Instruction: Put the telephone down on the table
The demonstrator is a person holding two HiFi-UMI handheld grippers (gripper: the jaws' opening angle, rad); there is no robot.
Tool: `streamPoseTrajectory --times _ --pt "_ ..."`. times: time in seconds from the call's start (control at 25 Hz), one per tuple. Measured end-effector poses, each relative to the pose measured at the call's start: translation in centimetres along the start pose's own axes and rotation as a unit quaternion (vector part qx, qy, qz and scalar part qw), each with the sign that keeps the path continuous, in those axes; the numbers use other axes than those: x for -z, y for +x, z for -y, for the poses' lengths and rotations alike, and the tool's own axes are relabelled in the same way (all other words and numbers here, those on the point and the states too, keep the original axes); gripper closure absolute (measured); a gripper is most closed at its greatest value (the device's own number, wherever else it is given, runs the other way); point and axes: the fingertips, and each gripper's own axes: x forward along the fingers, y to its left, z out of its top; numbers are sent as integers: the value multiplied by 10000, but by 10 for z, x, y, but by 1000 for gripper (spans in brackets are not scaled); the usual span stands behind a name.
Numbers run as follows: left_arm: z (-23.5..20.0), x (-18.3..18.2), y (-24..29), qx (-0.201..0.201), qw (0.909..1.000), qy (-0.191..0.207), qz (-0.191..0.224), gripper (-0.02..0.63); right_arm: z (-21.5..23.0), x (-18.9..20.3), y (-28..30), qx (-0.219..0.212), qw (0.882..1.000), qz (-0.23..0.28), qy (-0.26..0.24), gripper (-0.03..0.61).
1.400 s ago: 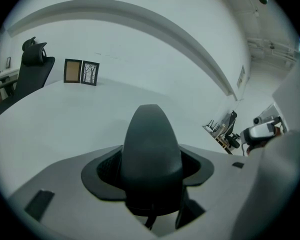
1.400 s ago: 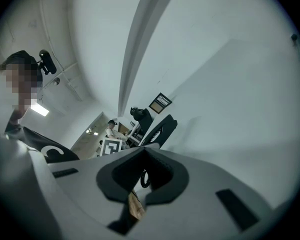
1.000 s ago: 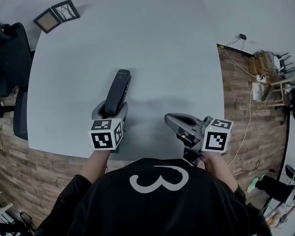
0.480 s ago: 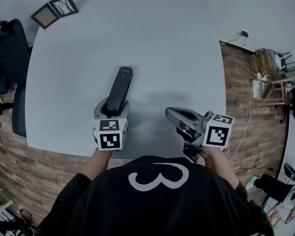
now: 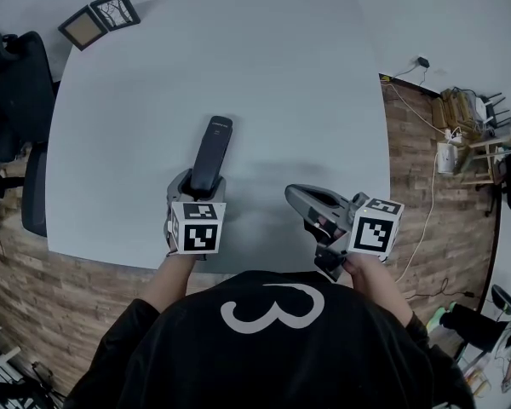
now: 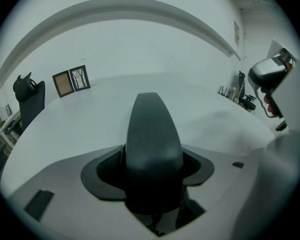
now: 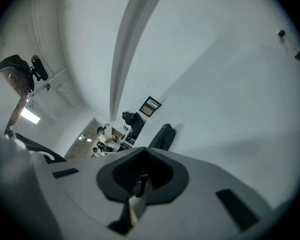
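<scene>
Head view: left hand-held gripper (image 5: pixel 196 192) is clamped on the near end of the telephone (image 5: pixel 213 147), a dark slim handset. The handset's long axis runs away from the person, far end pointing toward the far side of the tabletop (image 5: pixel 264 66) and leaning slightly right. It sits over the near-left part of the tabletop; can't tell if the far tip touches the surface. Right hand-held gripper (image 5: pixel 300 201) is near the front edge, well apart from the telephone, pointing up-left. Two picture frames (image 5: pixel 98 20) lie at the far-left corner, with a dark chair (image 5: pixel 13 92) off the left edge.

Left gripper view: the telephone (image 6: pixel 152 134) fills the middle, and the dark pads (image 6: pixel 102 171) press on both its sides. Its long axis runs straight along the jaws, rounded far end pointing away across the tabletop. Frames (image 6: pixel 71 81) and chair (image 6: pixel 30 96) are far left, the right hand-held gripper (image 6: pixel 270 76) at the right edge.

Right gripper view: right hand-held gripper (image 7: pixel 140 179) has its jaws together with nothing between them. A dark slab (image 7: pixel 162 136) shows just over its body, probably the telephone. A frame (image 7: pixel 151 104) and the chair (image 7: pixel 130 119) are beyond it.
</scene>
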Motion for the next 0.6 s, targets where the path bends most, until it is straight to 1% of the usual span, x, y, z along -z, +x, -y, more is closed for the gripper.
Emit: streamPoseTrajectory --times 0.08,0.16,0.28,0.4,0.48,0.6 --pt "0 1 1 52 9999 82 -45 321 -1 4 -1 -2 10000 0 20 574" --pt "1 2 1 138 9997 203 -69 319 -2 4 -4 41 9999 105 17 574" --pt "3 -4 -6 293 9994 177 110 275 -2 1 -11 151 9993 341 -22 574" --pt "0 -16 -21 365 9988 161 283 270 -10 -2 -15 117 9986 505 -82 574" --pt "-3 -24 -35 421 9983 1 405 270 -20 -4 -19 42 9982 580 -176 574" --pt "-7 -37 -67 621 9948 -523 612 280 -40 -6 -25 -57 9967 703 -409 574"
